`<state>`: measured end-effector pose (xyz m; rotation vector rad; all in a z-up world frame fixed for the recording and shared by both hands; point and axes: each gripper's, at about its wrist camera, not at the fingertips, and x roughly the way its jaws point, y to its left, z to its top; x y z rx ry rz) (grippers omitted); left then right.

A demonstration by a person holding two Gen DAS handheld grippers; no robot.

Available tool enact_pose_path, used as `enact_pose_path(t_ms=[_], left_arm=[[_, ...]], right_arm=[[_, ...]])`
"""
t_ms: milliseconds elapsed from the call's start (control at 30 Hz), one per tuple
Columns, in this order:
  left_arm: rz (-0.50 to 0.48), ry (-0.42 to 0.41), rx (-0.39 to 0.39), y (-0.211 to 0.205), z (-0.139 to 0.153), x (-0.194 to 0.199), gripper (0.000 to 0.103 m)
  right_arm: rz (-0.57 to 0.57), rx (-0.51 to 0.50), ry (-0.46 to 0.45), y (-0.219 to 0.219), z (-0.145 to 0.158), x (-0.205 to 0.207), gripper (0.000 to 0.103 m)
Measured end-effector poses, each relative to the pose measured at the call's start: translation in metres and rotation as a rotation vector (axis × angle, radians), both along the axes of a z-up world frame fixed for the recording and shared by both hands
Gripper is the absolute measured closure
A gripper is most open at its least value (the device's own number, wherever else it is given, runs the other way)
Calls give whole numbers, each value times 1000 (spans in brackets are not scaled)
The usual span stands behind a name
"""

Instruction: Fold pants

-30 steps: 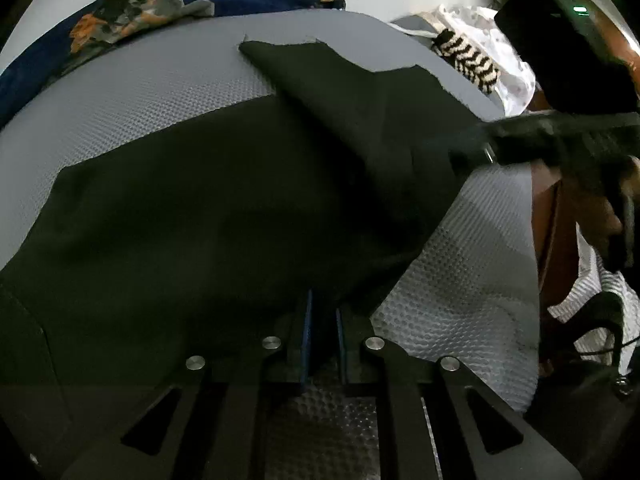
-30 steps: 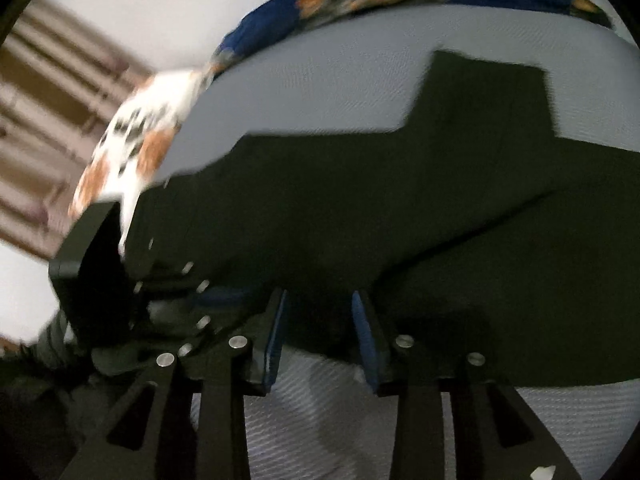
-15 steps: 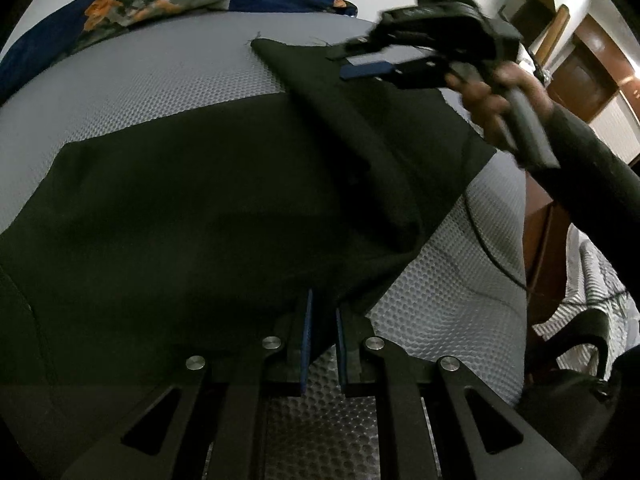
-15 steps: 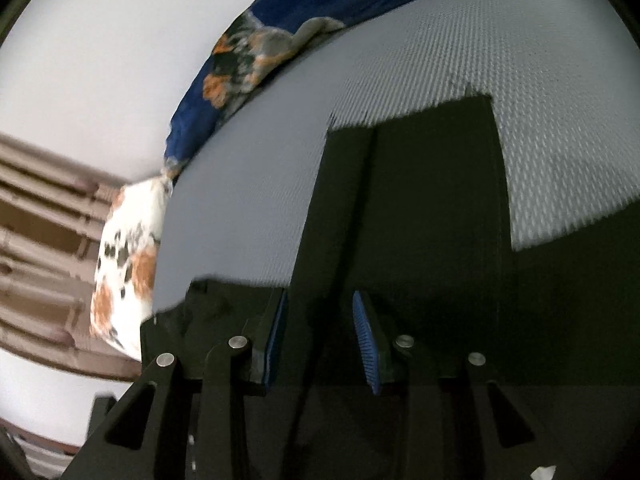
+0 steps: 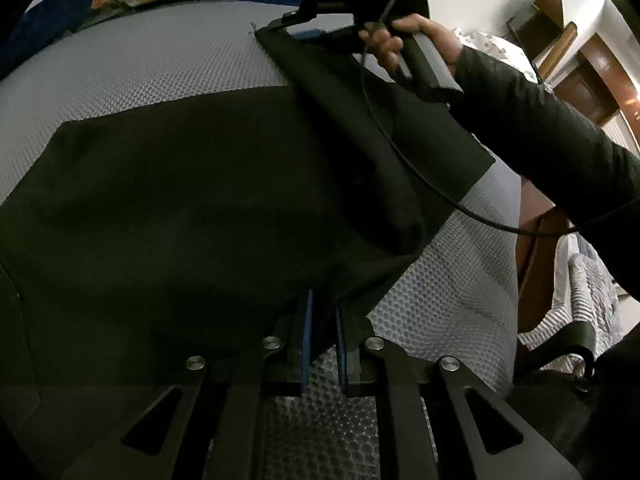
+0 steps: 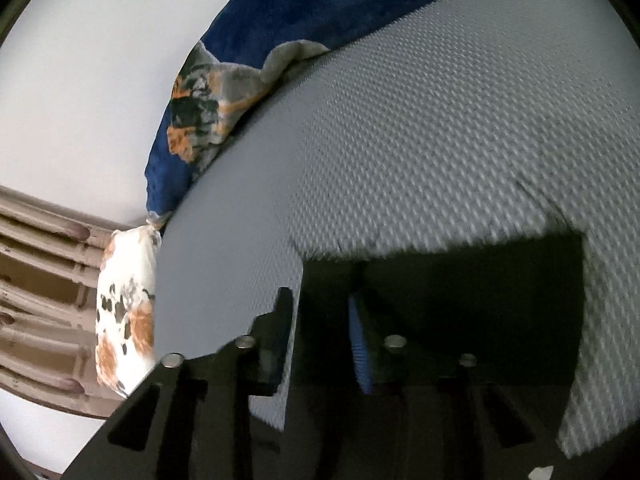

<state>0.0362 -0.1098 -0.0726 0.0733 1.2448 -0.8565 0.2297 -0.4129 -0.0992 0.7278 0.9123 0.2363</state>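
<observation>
- The black pants (image 5: 208, 200) are seen spread across a grey textured mattress (image 5: 140, 64), most fully in the left wrist view, with one leg folded diagonally over the rest.
- The left hand-held gripper (image 5: 321, 336) is clenched on the near edge of the pants, with black cloth pinched between its blue pads (image 5: 306, 336).
- Only the left wrist view shows the right hand-held gripper (image 5: 304, 28) from outside: it is held by a hand (image 5: 412, 40) in a dark sleeve (image 5: 540, 128) at the far end of the folded leg, with a cable (image 5: 400, 148) trailing from it.
- In the right wrist view its jaws are closing, with the hem of the leg (image 6: 460, 280) lying between them; whether the pads already press on the cloth cannot be told.
- A blue patterned blanket (image 6: 248, 92) is seen at the mattress edge in both views; a white spotted pillow (image 6: 124, 312) is shown clearly only by the right wrist view.
</observation>
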Motion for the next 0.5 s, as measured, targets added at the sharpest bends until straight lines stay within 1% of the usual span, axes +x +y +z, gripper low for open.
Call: enact_pose_path(t_ms=[33,67,133,200,300,367,433,500], left_arm=[[0,2,1,-1,0,0,92],[1,3,1,-2,-1,-1,92],[2,3,0,-3,-1,0,92],[3,1,-1,-4,-2,0,92],[0,-7,-1,-5,-2,-2,92],[0,-10,-7,-4,-1,-4,92],[-2,-13,-14,-4,-1,-5,92],[-7,-16,-17,-4,-2,-5,92]], right_arm=[[3,0,0,1,1,3,94],[-2,-21,-10,3,6,2,97],[-12,-58,-35,3,16,-5,98],[-47,-116,-63,-1,33,-22,98],[-116,-193,-106,-20,61,-64,99],[-179,-249,-124,-40,80,-104,99],[-249,-294,-124,-60,90,-147,99],[-324,-332,-110,-80,91,-190,99]])
